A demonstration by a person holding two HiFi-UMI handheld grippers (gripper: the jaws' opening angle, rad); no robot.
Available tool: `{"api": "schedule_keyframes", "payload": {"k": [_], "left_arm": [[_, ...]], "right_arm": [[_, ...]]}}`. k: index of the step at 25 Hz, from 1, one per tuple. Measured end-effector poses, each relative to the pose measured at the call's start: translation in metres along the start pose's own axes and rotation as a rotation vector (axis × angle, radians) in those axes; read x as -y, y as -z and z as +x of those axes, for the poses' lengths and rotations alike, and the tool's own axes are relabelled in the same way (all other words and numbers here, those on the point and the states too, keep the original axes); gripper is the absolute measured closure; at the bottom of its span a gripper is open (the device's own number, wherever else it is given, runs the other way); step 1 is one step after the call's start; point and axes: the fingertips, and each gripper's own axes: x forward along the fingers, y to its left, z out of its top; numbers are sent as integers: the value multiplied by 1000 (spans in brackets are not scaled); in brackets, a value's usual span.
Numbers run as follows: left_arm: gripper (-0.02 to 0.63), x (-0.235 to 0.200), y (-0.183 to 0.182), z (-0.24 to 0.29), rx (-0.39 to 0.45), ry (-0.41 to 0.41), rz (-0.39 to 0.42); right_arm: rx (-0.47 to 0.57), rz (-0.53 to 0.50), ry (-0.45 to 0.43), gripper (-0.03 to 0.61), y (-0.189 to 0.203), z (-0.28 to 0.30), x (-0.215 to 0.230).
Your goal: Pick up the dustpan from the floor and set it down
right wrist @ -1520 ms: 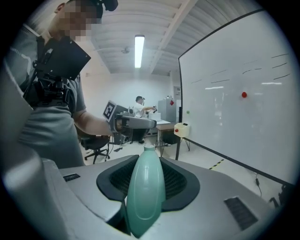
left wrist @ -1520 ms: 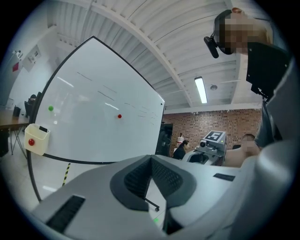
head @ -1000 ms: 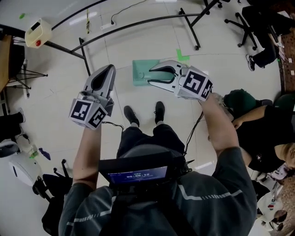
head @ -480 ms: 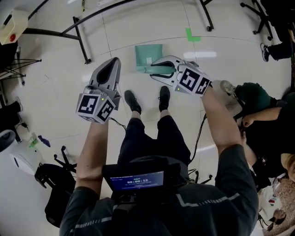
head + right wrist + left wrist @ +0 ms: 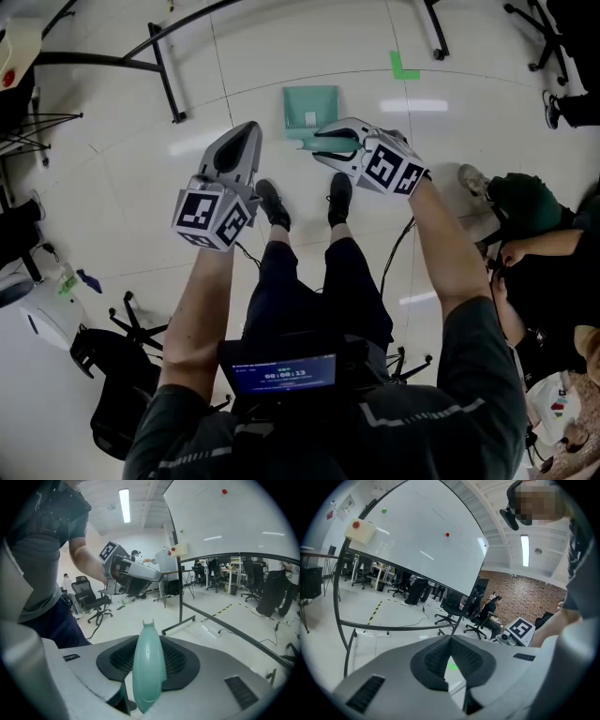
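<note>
Office lab: whiteboard (image 5: 417,531), swivel chairs (image 5: 452,609)

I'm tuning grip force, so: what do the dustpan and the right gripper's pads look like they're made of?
Dustpan: looks like moulded plastic, mint green, smooth, with a soft sheen along the handle. Pads: probably dark rubber, matte, with a fine grid texture on the face.
</note>
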Motion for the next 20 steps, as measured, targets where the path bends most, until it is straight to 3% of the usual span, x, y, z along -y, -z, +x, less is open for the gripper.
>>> {"api": "schedule_keyframes", "payload": {"k": [10,13,20], "left_arm": [[580,5,9,10,-30,29,-23],[580,11,8,2,-31,45,-30],[580,24,1,-4,-56,68,-13]], "right_arm": [[-16,19,-25,420,6,5,-5],[-48,27,-34,359,8,6,-17],[-41,64,-41,356,-3,-9,-36]]}}
